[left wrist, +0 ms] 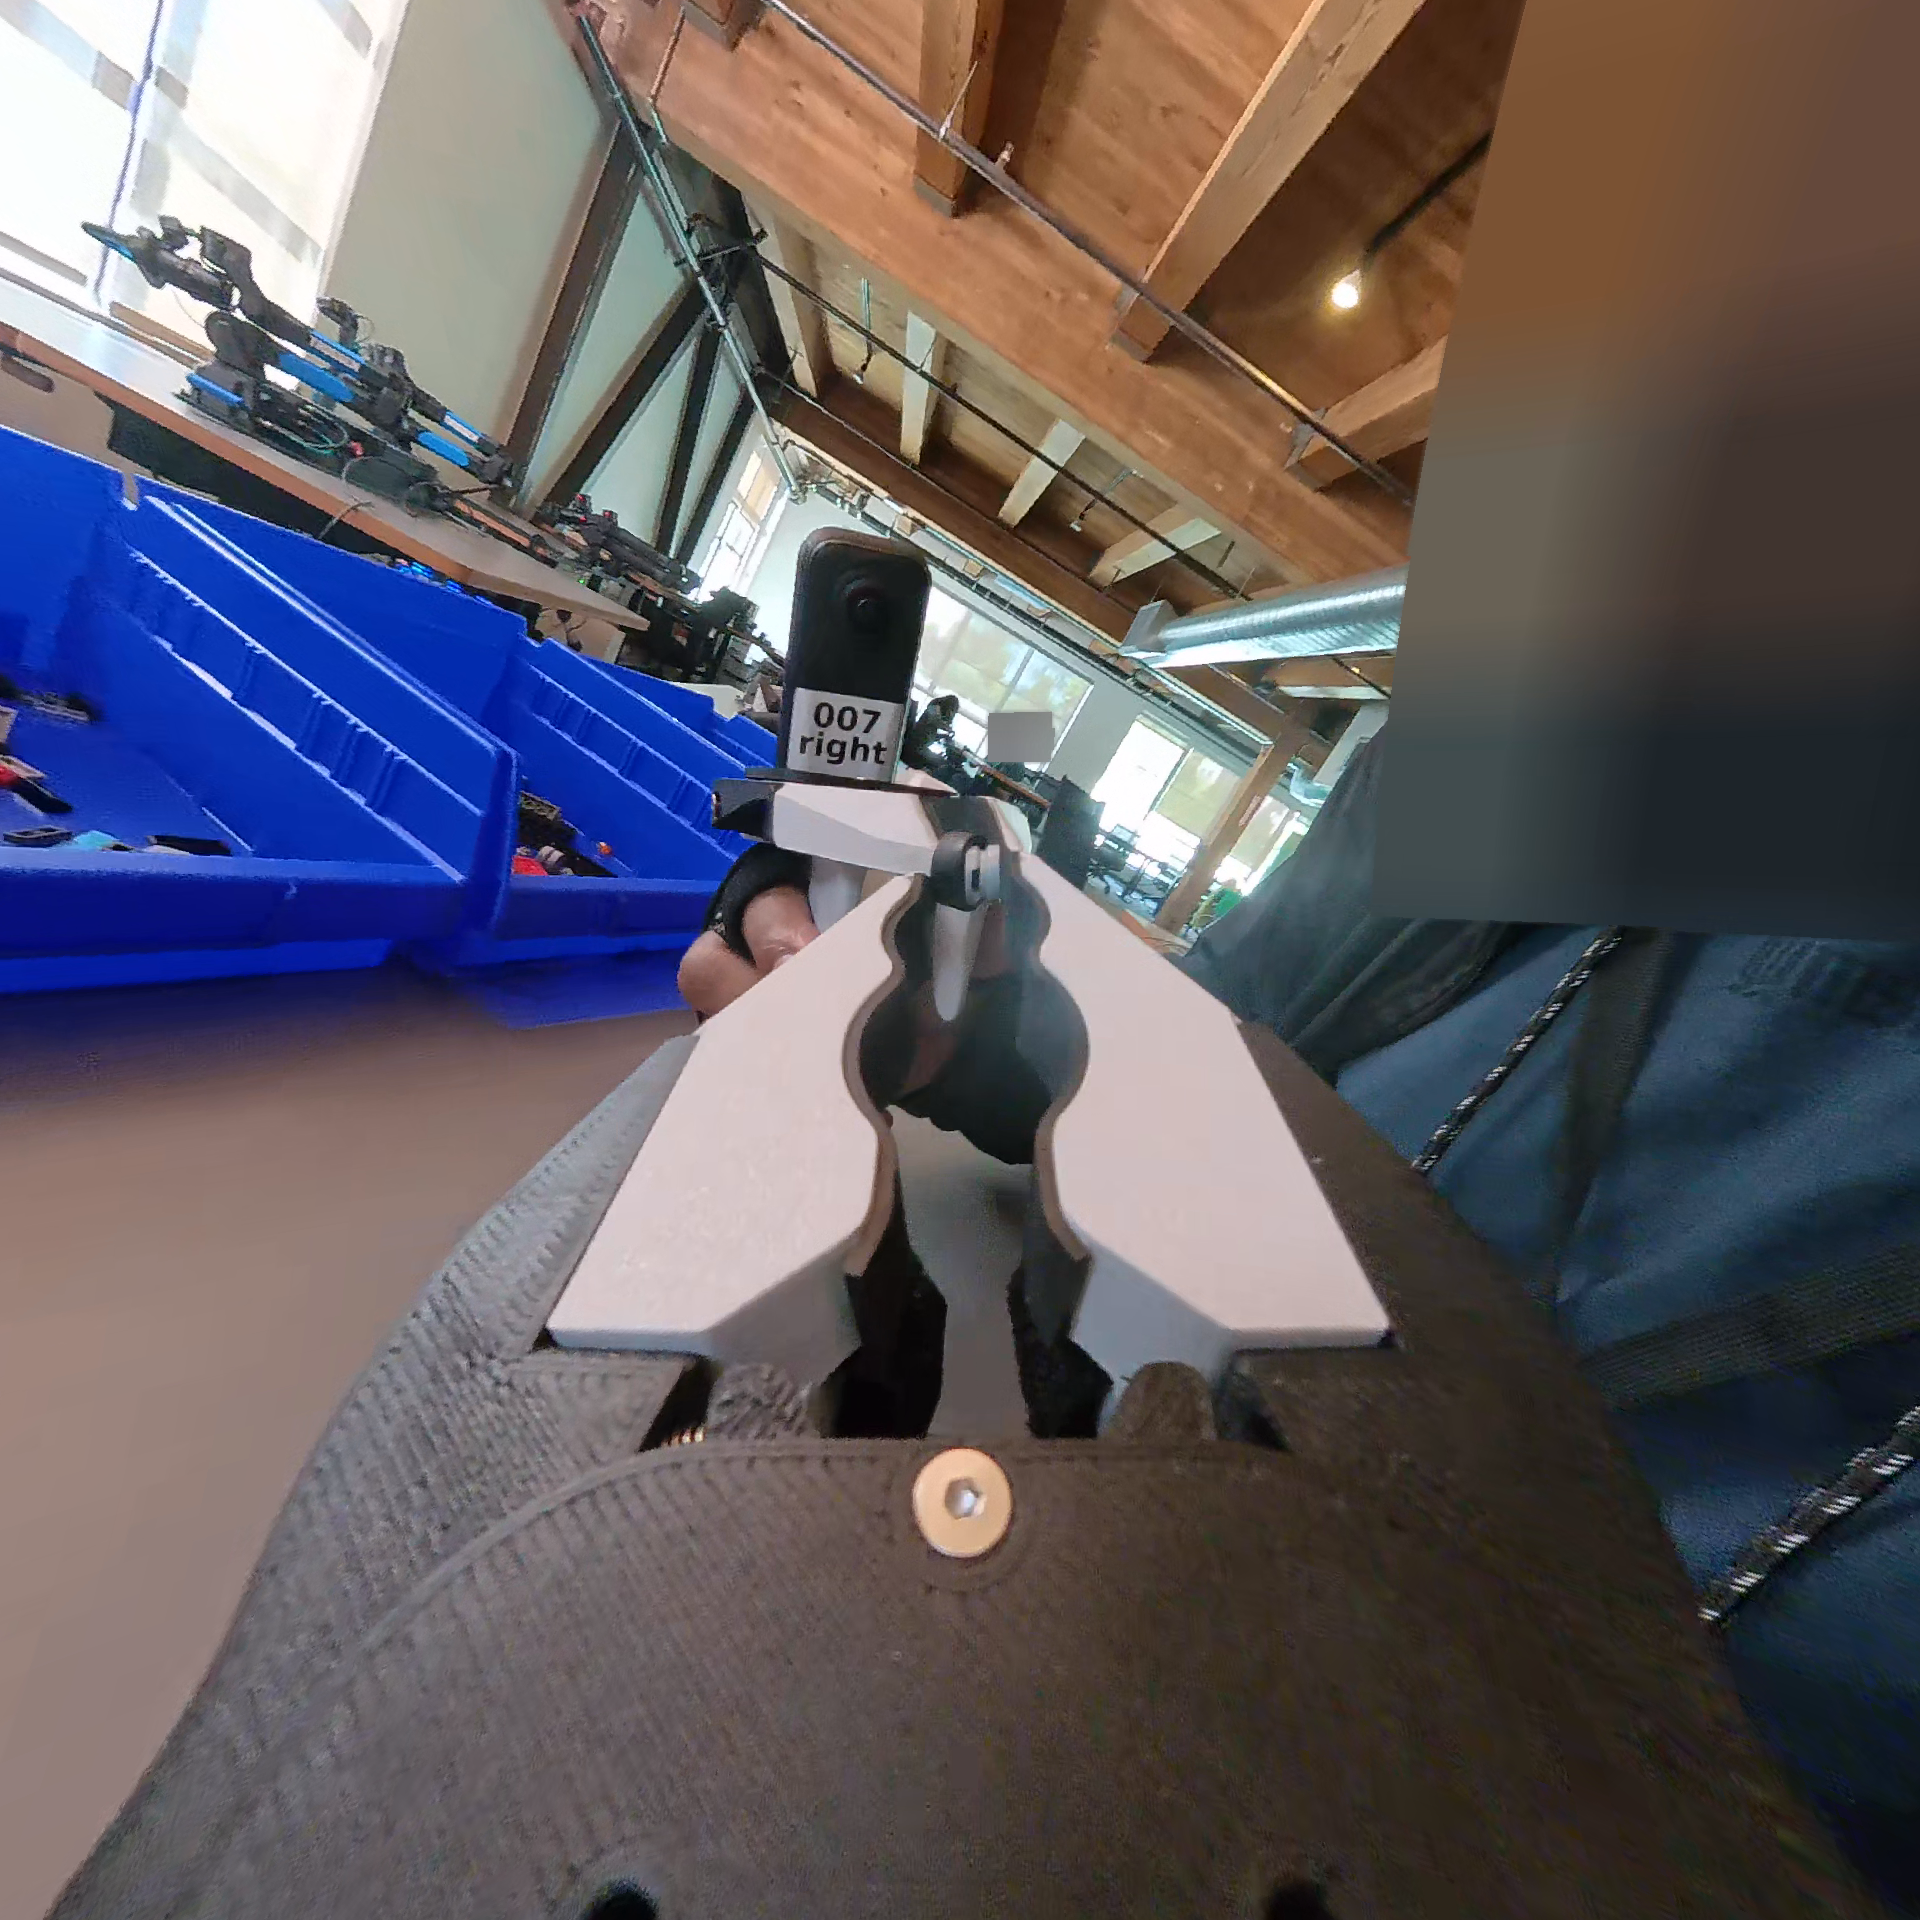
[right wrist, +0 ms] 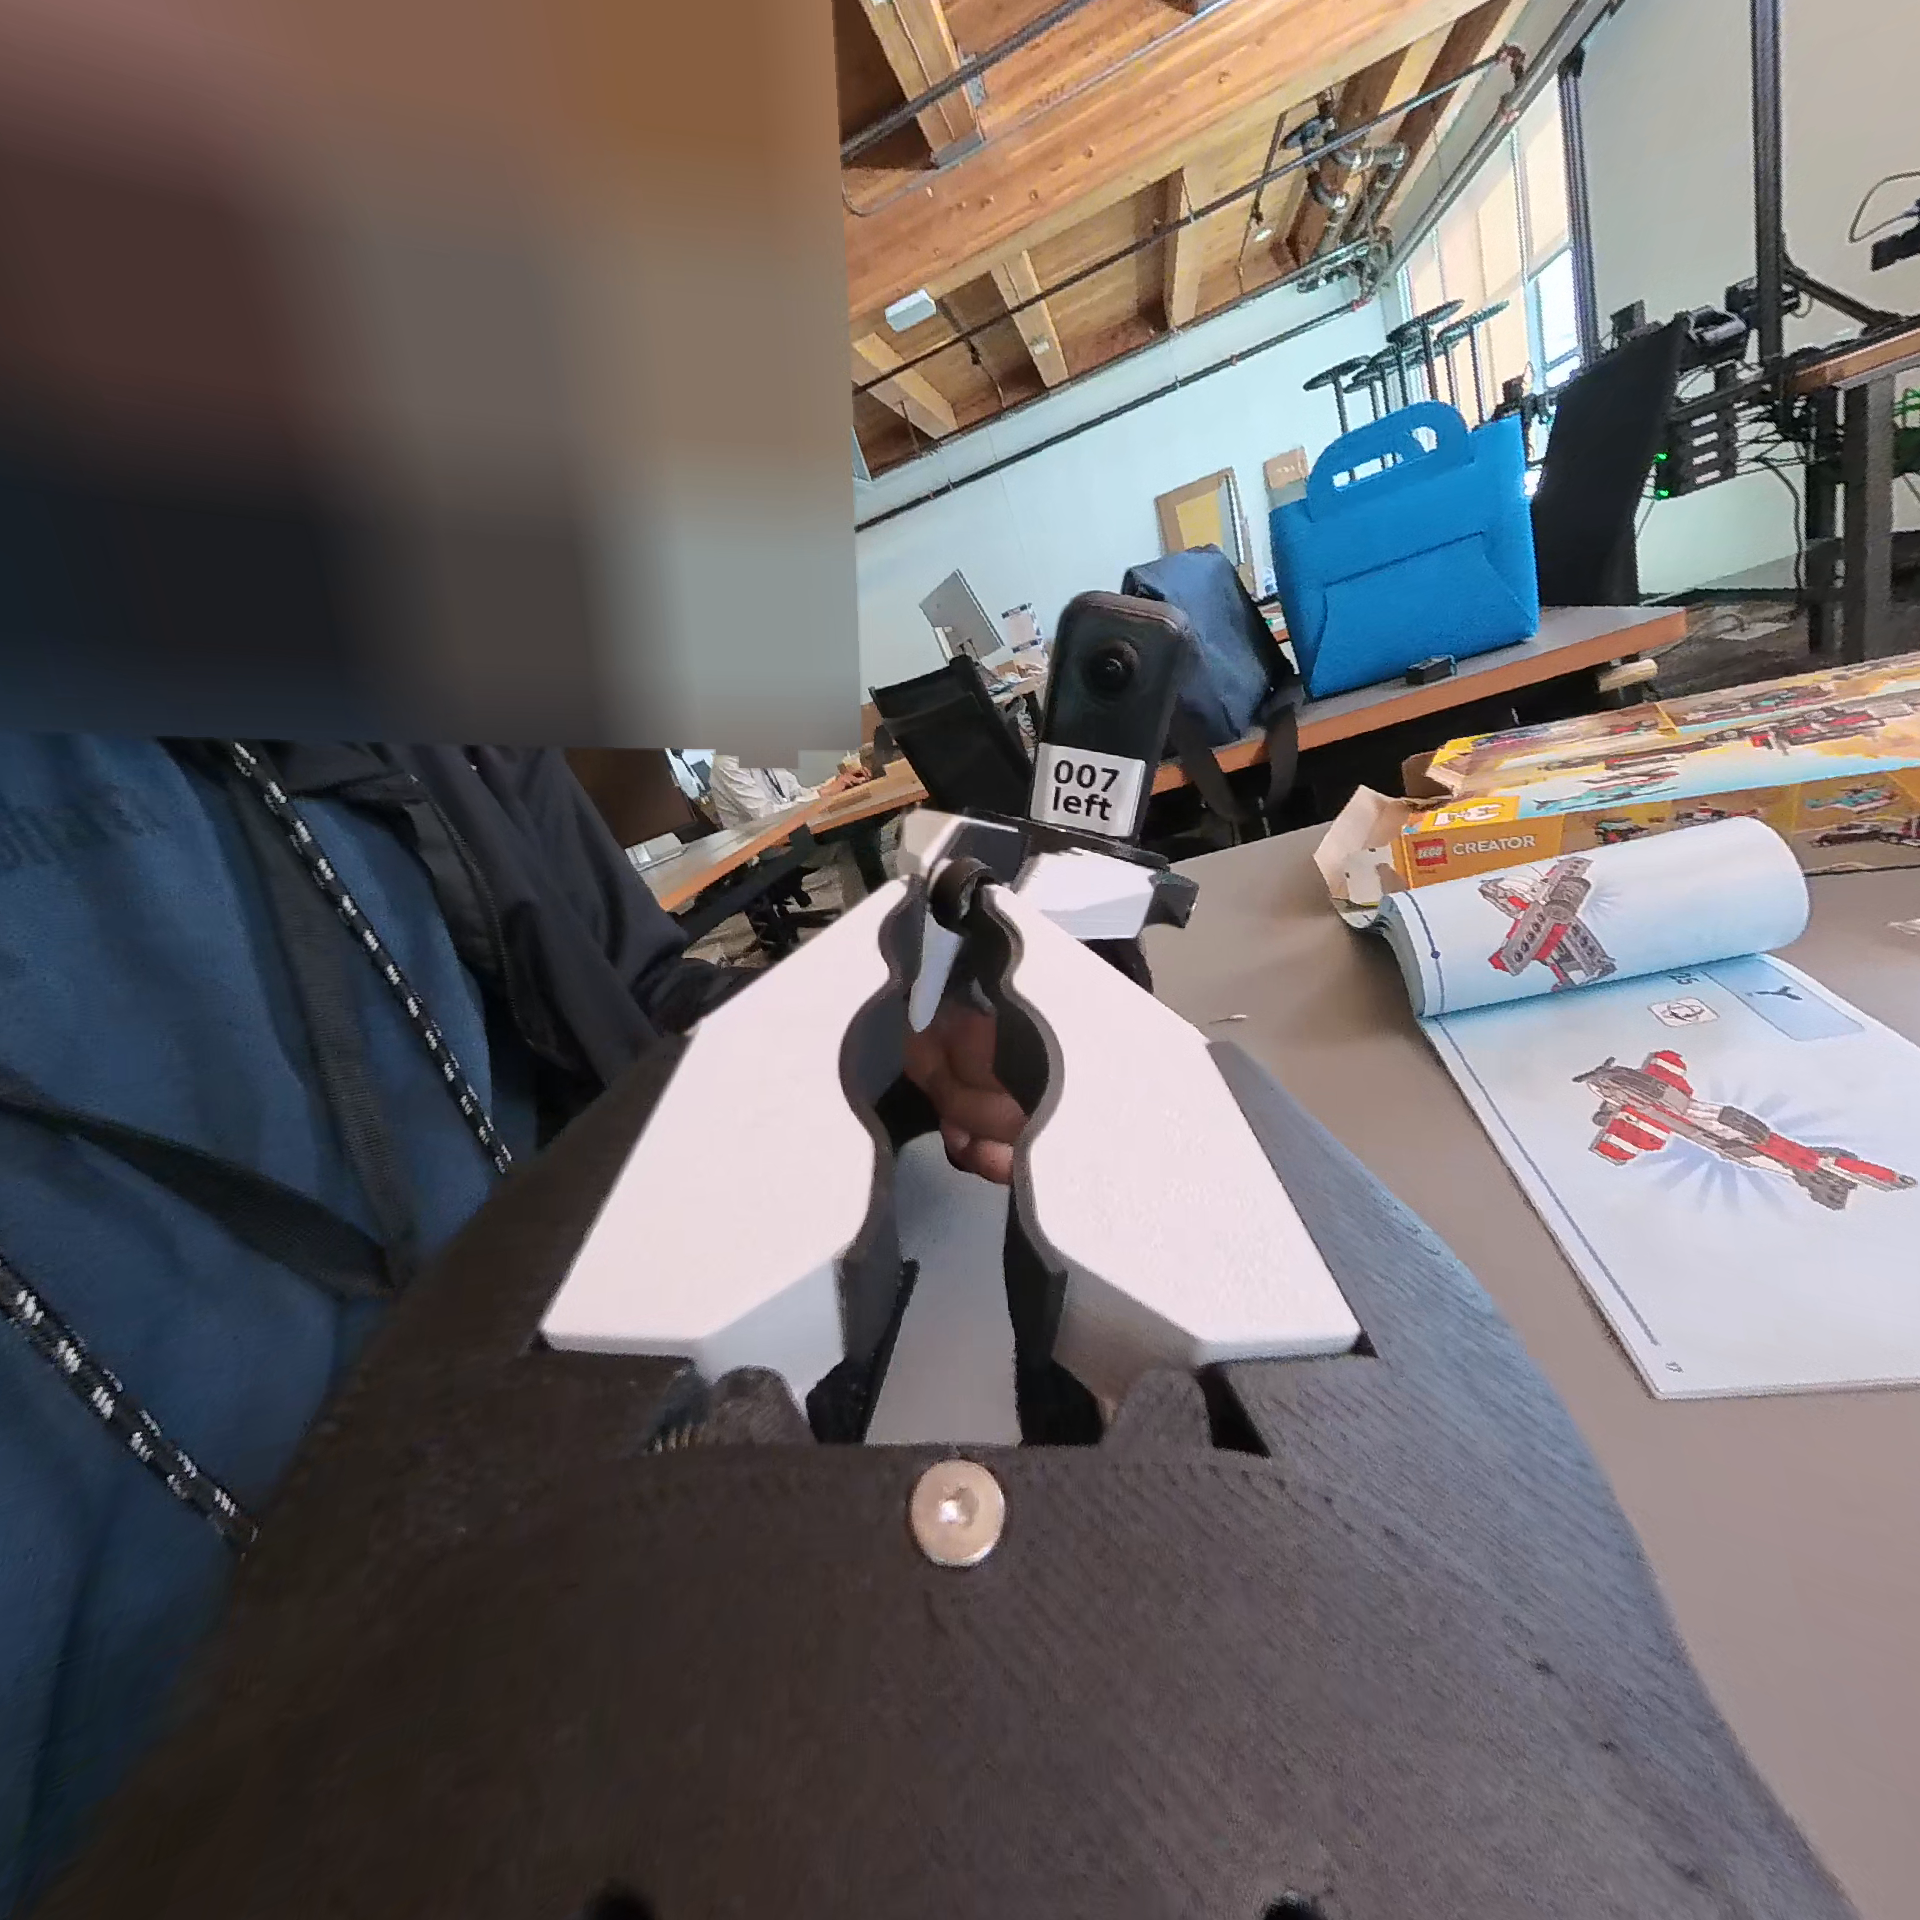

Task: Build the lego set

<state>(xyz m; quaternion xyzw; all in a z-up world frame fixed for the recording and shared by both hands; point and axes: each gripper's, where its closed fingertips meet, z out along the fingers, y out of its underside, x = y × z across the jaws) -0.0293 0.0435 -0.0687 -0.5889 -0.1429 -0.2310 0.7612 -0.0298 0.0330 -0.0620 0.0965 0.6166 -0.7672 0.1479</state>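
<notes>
Wheel (left wrist: 968,871) pinched between both grippers' meeting tips.

Two of my grey two-finger grippers, left (left wrist: 961,883) and right (right wrist: 951,894), tip to tip, two blue plastic bins (left wrist: 312,790) left of my left jaws, one open instruction booklet (right wrist: 1621,1091) and one yellow cardboard box (right wrist: 1662,790) right of my right jaws

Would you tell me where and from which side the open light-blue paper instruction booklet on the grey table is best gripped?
Probably the curled-over bundle of pages at the far end of the light-blue instruction booklet, entered from its open left end. That roll stands off the grey table; the near page lies flat, leaving the fingers nothing to close on.
</notes>
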